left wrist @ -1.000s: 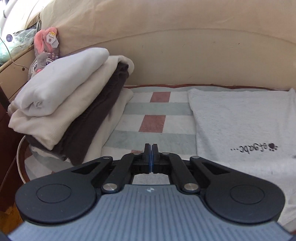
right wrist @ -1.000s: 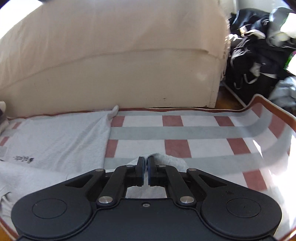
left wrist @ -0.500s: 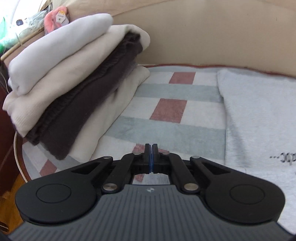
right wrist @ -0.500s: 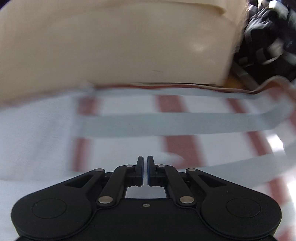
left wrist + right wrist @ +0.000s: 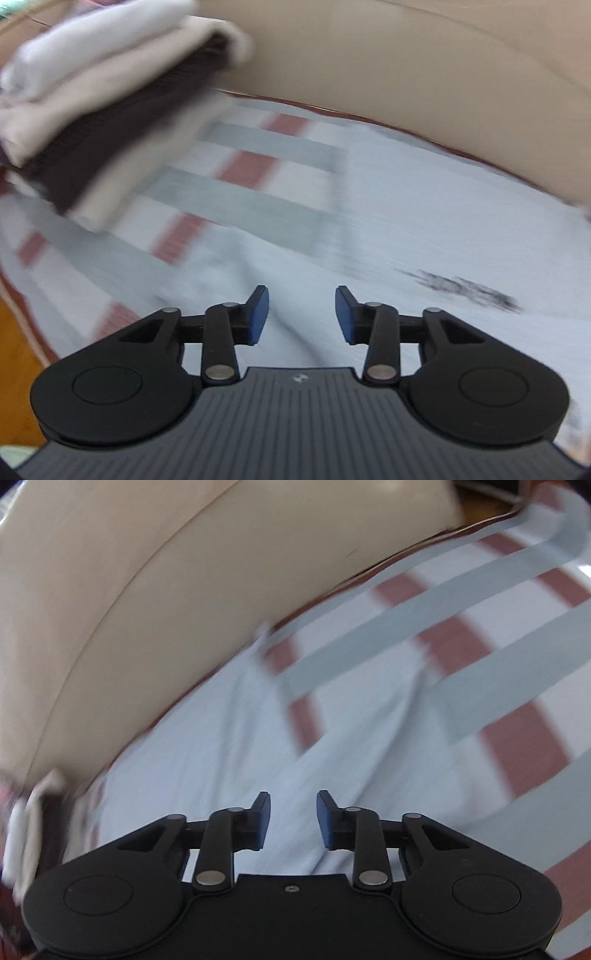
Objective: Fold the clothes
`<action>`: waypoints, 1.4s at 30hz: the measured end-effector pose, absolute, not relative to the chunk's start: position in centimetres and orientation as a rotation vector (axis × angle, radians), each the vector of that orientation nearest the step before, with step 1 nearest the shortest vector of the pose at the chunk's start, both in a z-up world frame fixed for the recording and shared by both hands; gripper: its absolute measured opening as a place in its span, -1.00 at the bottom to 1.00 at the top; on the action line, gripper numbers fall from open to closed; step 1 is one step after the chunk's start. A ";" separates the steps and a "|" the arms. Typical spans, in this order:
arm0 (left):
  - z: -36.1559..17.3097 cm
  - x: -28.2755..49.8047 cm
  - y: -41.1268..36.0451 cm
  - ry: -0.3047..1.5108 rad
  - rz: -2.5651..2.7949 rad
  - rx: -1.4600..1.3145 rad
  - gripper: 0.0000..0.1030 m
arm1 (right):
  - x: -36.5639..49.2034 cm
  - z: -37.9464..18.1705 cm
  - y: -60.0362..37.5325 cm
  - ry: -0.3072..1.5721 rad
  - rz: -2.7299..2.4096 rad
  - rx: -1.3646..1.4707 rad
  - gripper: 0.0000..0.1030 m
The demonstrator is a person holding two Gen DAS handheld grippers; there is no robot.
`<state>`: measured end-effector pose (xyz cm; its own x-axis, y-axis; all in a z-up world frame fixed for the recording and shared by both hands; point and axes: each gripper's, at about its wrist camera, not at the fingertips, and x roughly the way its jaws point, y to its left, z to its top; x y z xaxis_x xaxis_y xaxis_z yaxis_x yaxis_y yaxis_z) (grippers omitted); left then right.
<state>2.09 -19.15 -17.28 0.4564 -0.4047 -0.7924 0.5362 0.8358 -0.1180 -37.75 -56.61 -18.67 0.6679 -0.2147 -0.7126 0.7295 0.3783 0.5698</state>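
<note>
The left hand-held gripper has its jaws opening, blue pads apart with nothing pinched between them, only pale grey cloth lying beneath the gap. The right hand-held gripper is opening likewise, empty, poised over the same cloth. Both point down at the grey garment, which lies spread on the checked cover of the desk, its near part rumpled into a soft ridge running up between the left pads.

The step in hand looks like taking a fresh hold on the garment's near part for the next fold. To do it well, each pair of pads should come down astride a single raised layer of cloth, close on the garment alone and not the checked cover under it, and both sides should lift evenly so the fold stays square.

The garment is light heather grey, soft and matte, with a small dark line of print on it, blurred here. In the right view its far corner reaches the cover's back edge. Beyond, to the left, stands a stack of folded clothes, white, cream and dark brown. Behind everything rises a beige cushioned back.
</note>
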 end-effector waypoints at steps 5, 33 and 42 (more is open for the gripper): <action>-17.5 -2.2 -17.3 1.098 -0.733 0.077 -0.23 | -35.0 -21.8 -50.9 0.723 -0.563 0.965 -0.31; -24.3 -5.5 -21.5 1.306 -0.809 -0.053 0.27 | -28.4 -21.0 -46.7 1.020 -0.277 0.569 -0.91; -23.5 -7.0 -22.6 1.301 -0.775 0.012 0.22 | -28.0 -14.5 -46.4 0.815 -0.315 0.512 -0.92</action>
